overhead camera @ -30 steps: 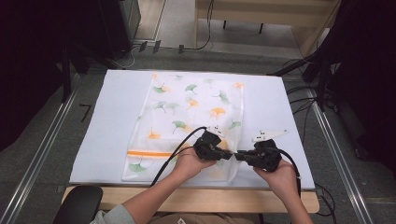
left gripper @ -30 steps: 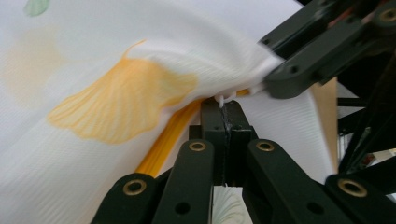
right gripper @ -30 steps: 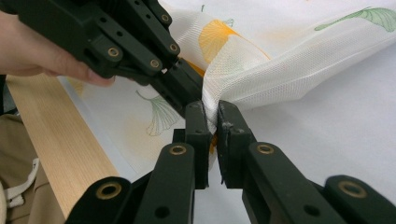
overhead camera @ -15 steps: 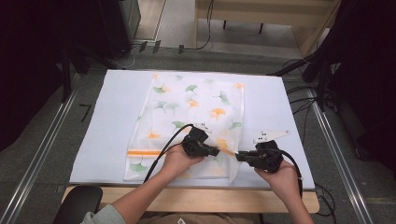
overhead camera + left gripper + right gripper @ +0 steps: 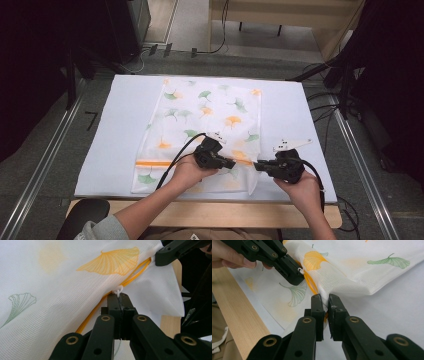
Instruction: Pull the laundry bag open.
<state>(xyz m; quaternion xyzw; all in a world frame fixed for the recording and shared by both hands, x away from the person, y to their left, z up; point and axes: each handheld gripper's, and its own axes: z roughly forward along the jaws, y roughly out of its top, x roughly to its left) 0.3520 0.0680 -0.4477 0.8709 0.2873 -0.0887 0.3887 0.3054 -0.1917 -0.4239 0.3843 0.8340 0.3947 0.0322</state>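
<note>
A white mesh bag [image 5: 210, 115] printed with green and orange ginkgo leaves lies flat on the white mat. An orange zipper [image 5: 130, 277] runs along its near edge. My left gripper [image 5: 231, 163] is over the bag's near right part, shut on the small white zipper pull [image 5: 118, 291]. In the right gripper view that pull [image 5: 300, 270] sits at the left gripper's tips. Just to the right, my right gripper [image 5: 257, 165] faces it. Its jaws [image 5: 325, 301] are shut on the bag's fabric at the zipper's end. The zipper gapes a little between the two grippers.
The white mat [image 5: 120, 130] covers the table, with a wooden edge [image 5: 210, 212] nearest the person. Metal rails [image 5: 45, 165] run along both sides. Cables [image 5: 325, 107] lie on the floor at the right. A chair part [image 5: 82, 215] sits at the bottom left.
My left gripper has slid to the left along the bag's near edge, away from the right gripper. The right gripper has kept still.
</note>
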